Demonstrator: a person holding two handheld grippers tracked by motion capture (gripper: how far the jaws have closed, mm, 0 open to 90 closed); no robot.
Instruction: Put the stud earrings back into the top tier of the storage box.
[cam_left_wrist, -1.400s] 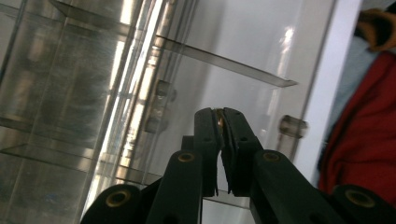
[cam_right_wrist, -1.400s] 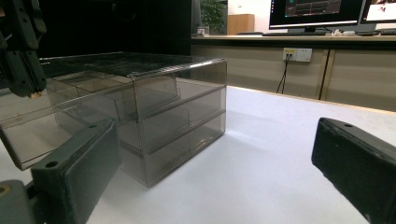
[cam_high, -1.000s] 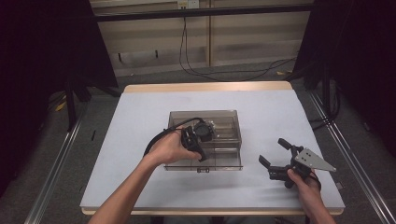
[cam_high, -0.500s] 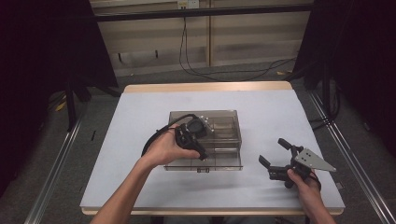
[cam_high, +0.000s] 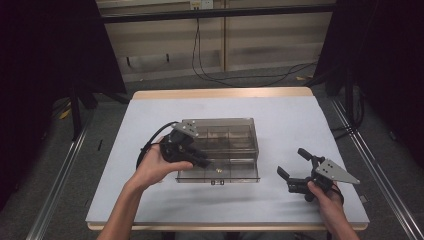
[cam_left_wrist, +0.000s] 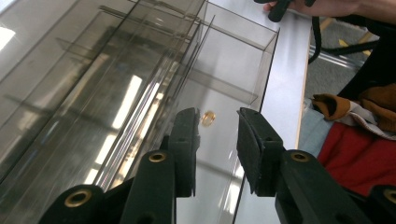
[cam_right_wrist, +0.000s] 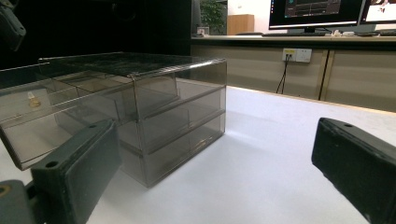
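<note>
A smoky clear drawer box (cam_high: 227, 131) stands mid-table, its top drawer (cam_high: 217, 175) pulled out toward the front. A small gold piece (cam_high: 218, 170) lies on the drawer's floor. My left gripper (cam_high: 201, 161) hovers over the drawer's left part, tilted down. In the left gripper view its jaws (cam_left_wrist: 217, 126) are open with a narrow gap, nothing between them, and the gold piece (cam_left_wrist: 208, 118) lies just beyond. My right gripper (cam_high: 291, 161) rests near the front right, wide open and empty. It faces the box (cam_right_wrist: 140, 107), the drawer (cam_right_wrist: 28, 130) and the gold piece (cam_right_wrist: 33, 101).
The white table top (cam_high: 290, 120) has bare room right of and behind the box. A black cable (cam_high: 150, 142) loops from the left gripper. Monitors (cam_right_wrist: 327, 11) stand on a far desk. The right hand (cam_left_wrist: 317, 5) shows beyond the box.
My left gripper has drawn back a little to the left over the open drawer. The right gripper and the drawer have stayed put.
</note>
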